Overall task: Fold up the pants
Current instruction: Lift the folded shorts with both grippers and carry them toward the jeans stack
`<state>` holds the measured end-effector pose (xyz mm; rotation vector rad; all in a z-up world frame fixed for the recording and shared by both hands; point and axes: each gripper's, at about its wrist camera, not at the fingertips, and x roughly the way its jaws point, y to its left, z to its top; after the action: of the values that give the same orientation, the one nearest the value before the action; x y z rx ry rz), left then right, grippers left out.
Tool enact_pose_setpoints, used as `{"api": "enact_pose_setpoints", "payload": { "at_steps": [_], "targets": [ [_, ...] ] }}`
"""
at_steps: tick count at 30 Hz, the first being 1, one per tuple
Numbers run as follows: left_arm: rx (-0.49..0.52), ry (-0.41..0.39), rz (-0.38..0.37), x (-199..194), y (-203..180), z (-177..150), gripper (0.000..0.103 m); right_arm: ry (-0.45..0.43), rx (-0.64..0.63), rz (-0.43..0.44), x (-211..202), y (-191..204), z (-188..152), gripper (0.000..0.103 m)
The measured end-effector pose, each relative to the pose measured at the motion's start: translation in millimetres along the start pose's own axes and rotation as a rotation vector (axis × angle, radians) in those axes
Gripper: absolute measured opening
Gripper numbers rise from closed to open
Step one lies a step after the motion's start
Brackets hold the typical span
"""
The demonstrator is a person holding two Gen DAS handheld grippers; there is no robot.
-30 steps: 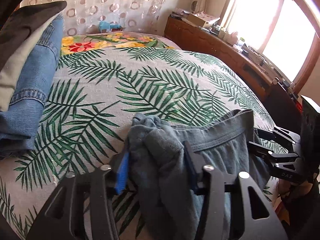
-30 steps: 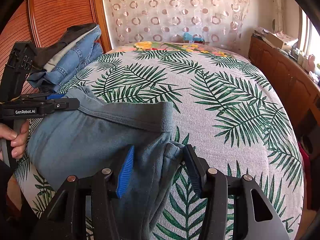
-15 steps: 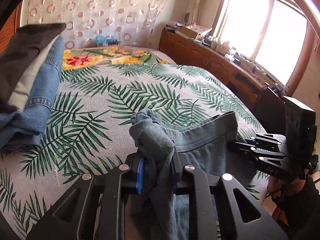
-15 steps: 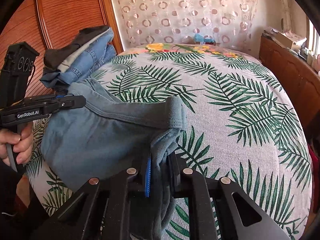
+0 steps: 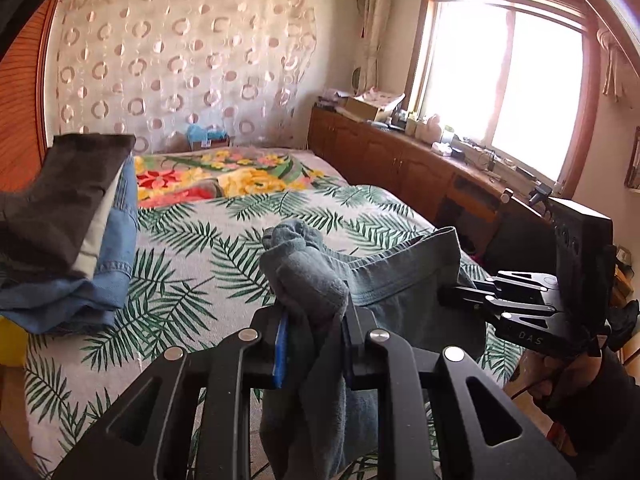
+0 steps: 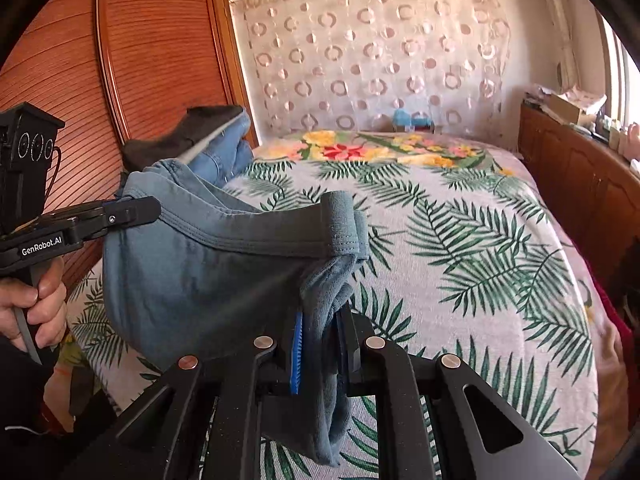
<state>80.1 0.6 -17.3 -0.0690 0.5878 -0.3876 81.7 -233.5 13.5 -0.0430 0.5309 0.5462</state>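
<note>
Blue-grey pants are held up off the palm-print bedspread, the waistband stretched between both tools. The left gripper is clamped on a bunched wad of fabric at one end; the right gripper is pinched on the other end, with loose cloth hanging below. A slip is judged the main risk: the thick bunched grip could be pulled free if the waistband is tugged taut. The stack of folded clothes nearby could also be brushed and toppled.
</note>
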Motion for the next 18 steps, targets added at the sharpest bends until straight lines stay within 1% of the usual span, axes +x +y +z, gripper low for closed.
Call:
{"api": "enact_pose_setpoints", "payload": {
  "at_steps": [11, 15, 18],
  "targets": [
    [0.028, -0.108, 0.016, -34, -5, 24, 0.022, -0.108, -0.058, -0.003, -43, 10, 20, 0.013],
    [0.034, -0.131, 0.034, -41, -2, 27, 0.022, -0.131, -0.082, 0.000, -49, 14, 27, 0.013],
    [0.030, -0.142, 0.048, -44, 5, 29, 0.022, -0.138, -0.100, 0.006, -44, 17, 31, 0.013]
  ]
}}
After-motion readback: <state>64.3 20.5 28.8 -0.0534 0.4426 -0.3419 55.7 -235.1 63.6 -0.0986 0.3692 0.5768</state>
